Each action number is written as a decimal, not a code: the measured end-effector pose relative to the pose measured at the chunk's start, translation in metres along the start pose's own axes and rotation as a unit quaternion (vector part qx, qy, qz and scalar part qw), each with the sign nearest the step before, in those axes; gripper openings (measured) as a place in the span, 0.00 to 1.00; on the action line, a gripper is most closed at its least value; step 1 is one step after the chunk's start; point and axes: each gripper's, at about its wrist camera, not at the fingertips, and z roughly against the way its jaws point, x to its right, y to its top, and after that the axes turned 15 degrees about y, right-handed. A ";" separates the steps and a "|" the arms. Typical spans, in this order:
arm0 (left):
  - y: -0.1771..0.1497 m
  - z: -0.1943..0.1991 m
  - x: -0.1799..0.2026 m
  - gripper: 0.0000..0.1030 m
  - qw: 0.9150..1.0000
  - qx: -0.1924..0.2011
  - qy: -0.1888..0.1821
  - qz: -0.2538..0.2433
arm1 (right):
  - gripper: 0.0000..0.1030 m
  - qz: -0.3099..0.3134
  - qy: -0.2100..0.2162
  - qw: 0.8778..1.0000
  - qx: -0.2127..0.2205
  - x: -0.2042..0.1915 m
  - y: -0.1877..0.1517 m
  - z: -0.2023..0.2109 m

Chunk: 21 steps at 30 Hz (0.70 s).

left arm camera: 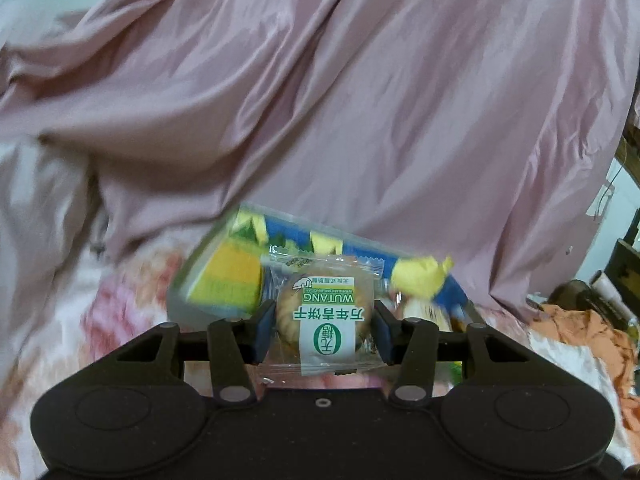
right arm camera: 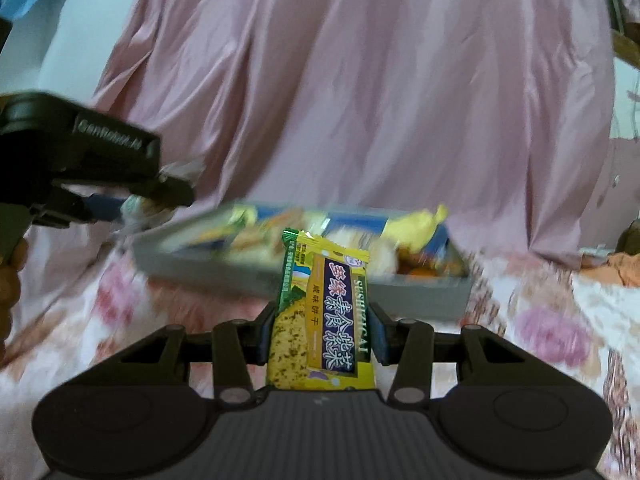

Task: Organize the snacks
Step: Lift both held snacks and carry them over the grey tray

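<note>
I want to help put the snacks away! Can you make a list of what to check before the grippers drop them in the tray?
1. Left gripper holds the clear-wrapped round cookie from both sides: ok.
2. Right gripper holds the yellow cracker packet upright: ok.
3. Grey tray sits ahead of both grippers on the flowery sheet: ok.
4. Room left in the tray: cannot tell, it already holds several snacks and is blurred.
5. The two grippers are apart, the left one off to the side in the right wrist view: ok.
6. Pink cloth stays out of the tray: ok.
</note>
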 end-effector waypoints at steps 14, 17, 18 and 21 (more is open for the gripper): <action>0.044 -0.076 0.005 0.50 0.998 0.033 0.039 -0.024 | 0.49 -0.044 0.086 0.990 0.099 0.036 0.034 -0.080; 0.039 -0.094 0.003 0.50 0.998 0.028 0.050 -0.015 | 0.49 -0.055 0.101 0.988 0.103 0.042 0.028 -0.096; 0.037 -0.100 0.002 0.50 0.998 0.024 0.053 -0.011 | 0.49 -0.060 0.106 0.987 0.103 0.045 0.026 -0.102; 0.030 -0.114 0.003 0.50 0.998 0.015 0.061 -0.011 | 0.47 -0.071 0.114 0.985 0.111 0.050 0.024 -0.111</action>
